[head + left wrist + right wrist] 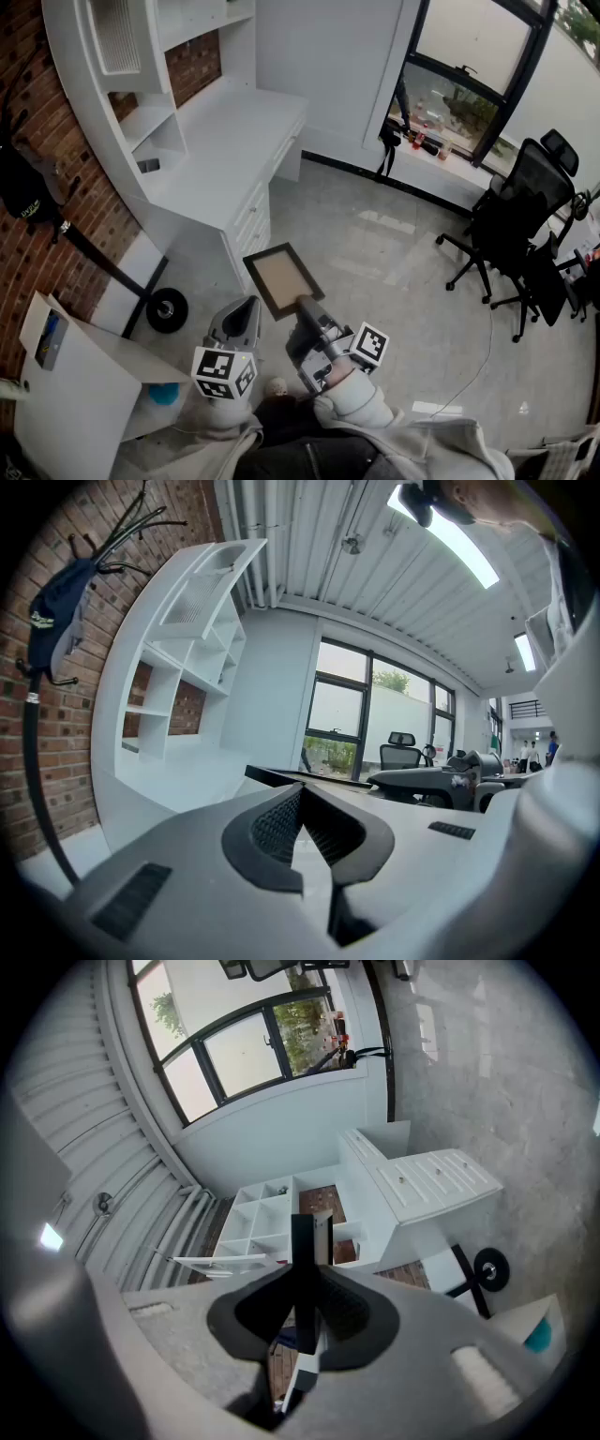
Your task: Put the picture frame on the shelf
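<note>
A person's right gripper (305, 1279) clamps the near edge of a dark picture frame (281, 277), holding it roughly flat above the floor (394, 262), just in front of the white tabletop (225, 141) and well short of the shelf (141, 122) against the brick wall. The left gripper (300, 794) sits just beside the frame, jaws pressed together with nothing between them.
</note>
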`<state>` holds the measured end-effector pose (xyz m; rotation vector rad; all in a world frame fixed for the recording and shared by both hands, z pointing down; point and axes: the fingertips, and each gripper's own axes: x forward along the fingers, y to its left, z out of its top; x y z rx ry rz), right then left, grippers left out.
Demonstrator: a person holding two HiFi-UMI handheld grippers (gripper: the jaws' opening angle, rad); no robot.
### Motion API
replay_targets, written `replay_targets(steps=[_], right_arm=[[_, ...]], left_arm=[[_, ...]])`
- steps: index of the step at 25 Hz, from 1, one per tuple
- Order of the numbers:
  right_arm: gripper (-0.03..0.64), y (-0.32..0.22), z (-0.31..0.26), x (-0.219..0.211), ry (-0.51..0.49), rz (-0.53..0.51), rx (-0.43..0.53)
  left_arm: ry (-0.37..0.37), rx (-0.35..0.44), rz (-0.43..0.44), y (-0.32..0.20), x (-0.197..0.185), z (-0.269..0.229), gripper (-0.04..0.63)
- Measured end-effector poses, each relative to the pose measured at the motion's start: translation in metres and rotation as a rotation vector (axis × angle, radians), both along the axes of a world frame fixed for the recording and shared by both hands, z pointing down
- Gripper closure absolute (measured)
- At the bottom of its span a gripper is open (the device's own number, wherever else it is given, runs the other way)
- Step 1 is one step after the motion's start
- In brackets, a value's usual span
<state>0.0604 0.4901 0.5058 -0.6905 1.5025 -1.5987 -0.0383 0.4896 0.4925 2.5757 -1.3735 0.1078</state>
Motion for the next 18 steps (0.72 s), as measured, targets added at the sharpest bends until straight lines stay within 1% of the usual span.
replay_targets(steps=[7,12,14,18], right_arm=[[0.549,0.027,0.002,-0.011,-0.005,0.006,0.002],[0.548,0.02,-0.002,-0.02,0.02,0.01,0.012],[0.548,0.015,-0.004,-0.02,0.015,0.011,0.017],[0.549,0.013,0.0,-0.033,0.011,0.008,0.021]], left_arm=[[0.002,0.011,0.014,0.028,-0.005,-0.001,0.591],[0.002,0.016,0.002,0.027,-0.016,-0.003,0.591],[-0.001,0.017,0.0,0.023,-0.017,-0.004,0.591],[-0.005,0.022,-0.004,0.017,-0.03,0.0,0.591]])
